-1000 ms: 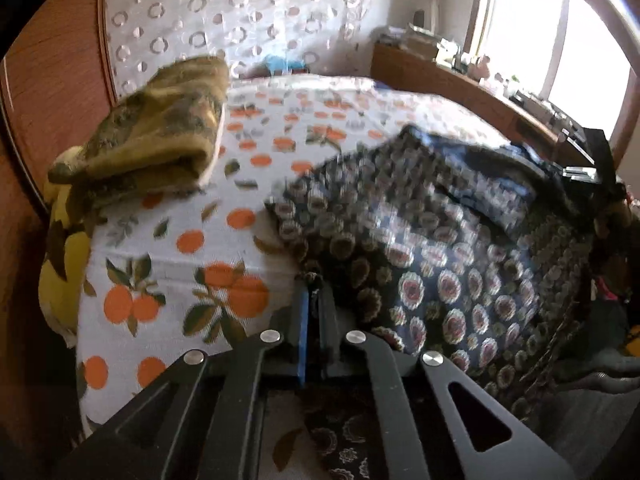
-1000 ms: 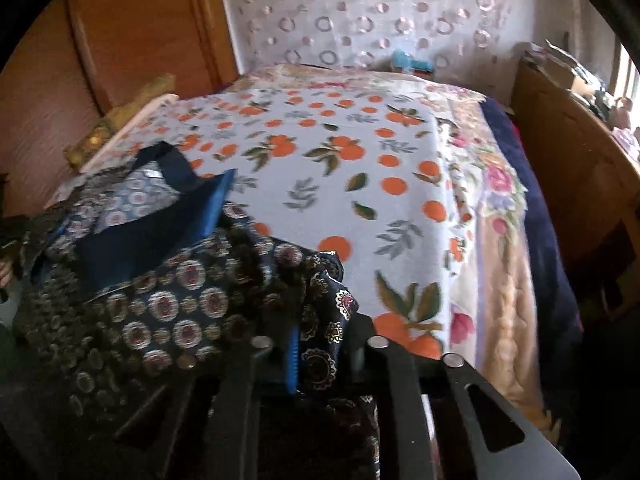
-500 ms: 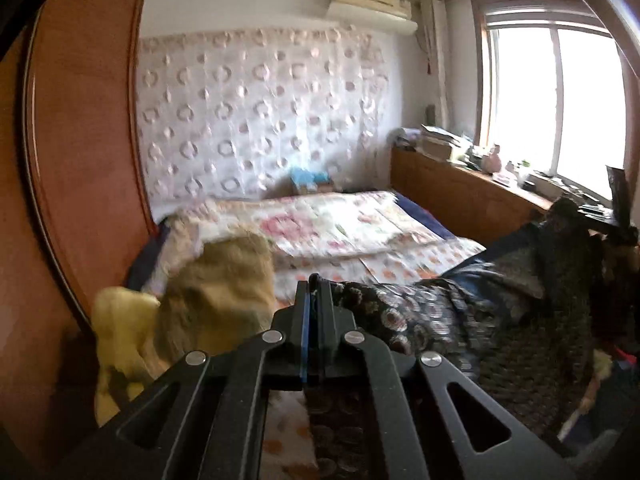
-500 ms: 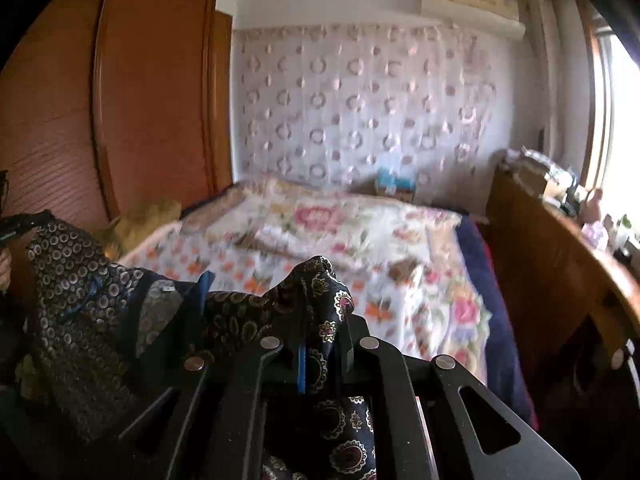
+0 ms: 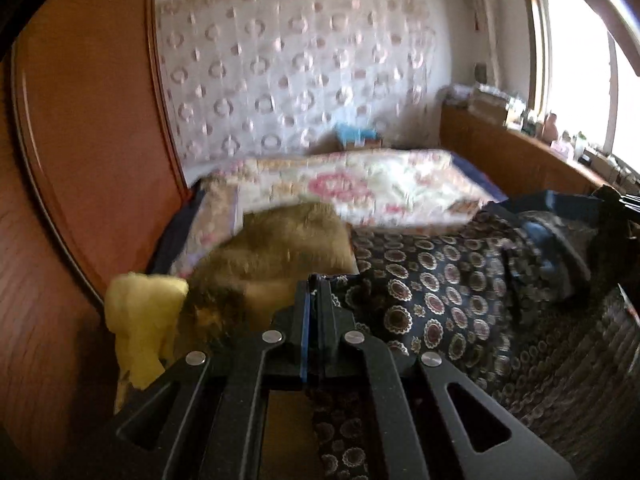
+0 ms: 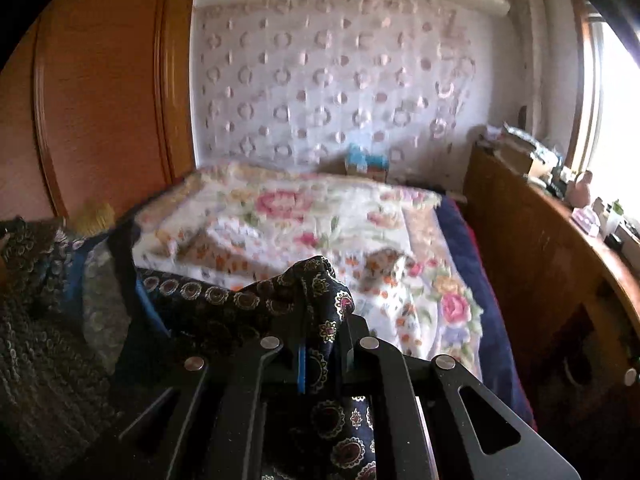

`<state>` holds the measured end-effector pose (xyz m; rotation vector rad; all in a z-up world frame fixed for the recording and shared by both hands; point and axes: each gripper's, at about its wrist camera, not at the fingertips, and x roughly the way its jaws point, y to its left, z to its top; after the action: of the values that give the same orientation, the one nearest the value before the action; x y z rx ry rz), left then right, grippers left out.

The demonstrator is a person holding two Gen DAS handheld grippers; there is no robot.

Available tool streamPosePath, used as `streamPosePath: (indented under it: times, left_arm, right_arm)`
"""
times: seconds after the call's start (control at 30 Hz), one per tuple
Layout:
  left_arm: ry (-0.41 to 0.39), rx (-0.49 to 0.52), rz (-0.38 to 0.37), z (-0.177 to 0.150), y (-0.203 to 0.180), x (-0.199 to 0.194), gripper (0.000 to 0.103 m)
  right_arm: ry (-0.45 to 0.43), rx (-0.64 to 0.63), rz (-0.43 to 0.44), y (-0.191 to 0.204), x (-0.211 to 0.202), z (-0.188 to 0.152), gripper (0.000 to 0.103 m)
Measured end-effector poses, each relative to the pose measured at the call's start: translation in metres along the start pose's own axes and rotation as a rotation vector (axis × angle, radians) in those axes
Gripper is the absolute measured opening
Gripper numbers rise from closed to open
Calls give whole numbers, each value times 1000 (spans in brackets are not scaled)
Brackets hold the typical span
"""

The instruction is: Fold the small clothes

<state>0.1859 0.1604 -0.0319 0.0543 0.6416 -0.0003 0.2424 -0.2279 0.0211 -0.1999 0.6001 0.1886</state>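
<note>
A dark navy garment [image 5: 440,300] printed with round medallions hangs stretched between my two grippers, above the bed. My left gripper [image 5: 316,280] is shut on one corner of it, the cloth trailing off to the right. In the right wrist view the same garment [image 6: 224,304] bunches over my right gripper [image 6: 316,276], which is shut on another corner. Its blue lining [image 6: 76,276] shows at the left, where the far end of the cloth rises. The other gripper's black body [image 5: 624,204] shows at the right edge of the left wrist view.
A folded mustard-yellow cloth [image 5: 280,248] lies at the bed's left side next to a wooden wardrobe [image 5: 88,140]. A floral quilt [image 6: 304,216] covers the far bed. A wooden sideboard [image 6: 540,248] with clutter runs along the window side. A patterned curtain [image 6: 328,80] hangs behind.
Both grippers have risen with the garment, lifting it off the orange-print sheet. Both views first tilted up toward the far wall, then dipped slightly. The grips stayed shut.
</note>
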Motion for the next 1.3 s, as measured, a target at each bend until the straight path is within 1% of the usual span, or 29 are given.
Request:
streamPosePath:
  times: [0.07, 0.17, 0.23, 0.27, 0.3, 0.33, 0.37, 0.4, 0.43, 0.47, 0.5, 0.57, 0.6, 0.67, 0.7, 0.73, 0.77, 0.8, 0.83, 0.9, 1.0, 1.03, 1.07, 1.13, 1.2, 1.23, 1.3]
  left_arm:
    - [32, 9, 8, -11, -1, 10, 3]
    - [48, 17, 14, -22, -2, 13, 4]
    - [50, 15, 15, -24, -3, 12, 7]
    - [47, 15, 14, -24, -3, 8, 8]
    - [41, 15, 12, -24, -2, 4, 8]
    - [34, 14, 7, -24, 1, 1, 11]
    - [25, 12, -1, -23, 3, -2, 23]
    - [13, 8, -11, -23, 4, -6, 28]
    - [-1, 6, -24, -24, 5, -11, 39]
    - [-16, 1, -37, -24, 7, -15, 44]
    - [-22, -5, -44, -24, 9, -18, 44]
    - [-23, -14, -56, -24, 9, -23, 47]
    - [-24, -13, -61, -25, 9, -25, 50]
    - [-32, -1, -78, -25, 5, -30, 62]
    - [-34, 6, -88, -24, 2, -32, 65]
    - [-33, 14, -97, -25, -1, -34, 71]
    - [-34, 27, -105, -26, -6, -37, 75]
    - [-37, 34, -106, -28, -10, -39, 75]
    - [-40, 39, -103, -30, -13, -41, 76]
    - [-41, 45, -106, -34, -21, -45, 76]
    - [-37, 48, -127, -40, -31, -49, 76]
    - [-37, 53, -131, -41, -34, -50, 76]
    - [-37, 57, -135, -43, -36, -51, 76]
    - [-36, 61, -149, -45, -41, -52, 76]
    - [-35, 61, -153, -47, -45, -53, 76]
    - [-35, 61, -156, -48, -47, -53, 76]
    - [-38, 62, -159, -50, -49, -54, 76]
  right_arm:
    - [69, -14, -14, 12, 19, -9, 9]
    - [130, -10, -42, 23, 33, -21, 9]
    - [155, 4, -59, 27, 37, -19, 23]
    - [159, 8, -65, 27, 37, -16, 27]
    - [161, 12, -74, 28, 34, -14, 37]
    - [156, 17, -83, 30, 30, -11, 48]
    - [143, 19, -86, 33, 23, -7, 51]
    - [125, 18, -85, 37, 14, -2, 52]
    - [109, 16, -86, 38, 8, 1, 53]
    - [89, 9, -93, 43, 1, 6, 54]
    - [71, 6, -88, 48, -8, 4, 55]
    - [46, 15, -47, 60, -18, 4, 57]
    - [46, 17, -22, 68, -20, 6, 58]
    - [56, 11, 15, 84, -16, 10, 58]
    - [66, 12, 33, 92, -13, 11, 58]
    - [84, 13, 45, 98, -8, 11, 58]
    - [102, 7, 37, 105, -4, 11, 58]
    - [121, 0, 17, 111, 2, 11, 58]
    - [141, 9, 19, 115, 6, 10, 58]
    - [177, 46, 53, 120, 14, 12, 58]
    - [201, 71, 64, 122, 16, 16, 58]
    - [210, 73, 60, 123, 15, 16, 58]
    - [207, 68, 56, 125, 11, 16, 54]
    - [195, 47, 74, 126, 1, 17, 12]
    - [177, 12, 104, 134, -7, 21, 4]
    - [151, -8, 118, 135, -15, 19, 3]
    - [89, -33, 150, 135, -49, 11, 3]
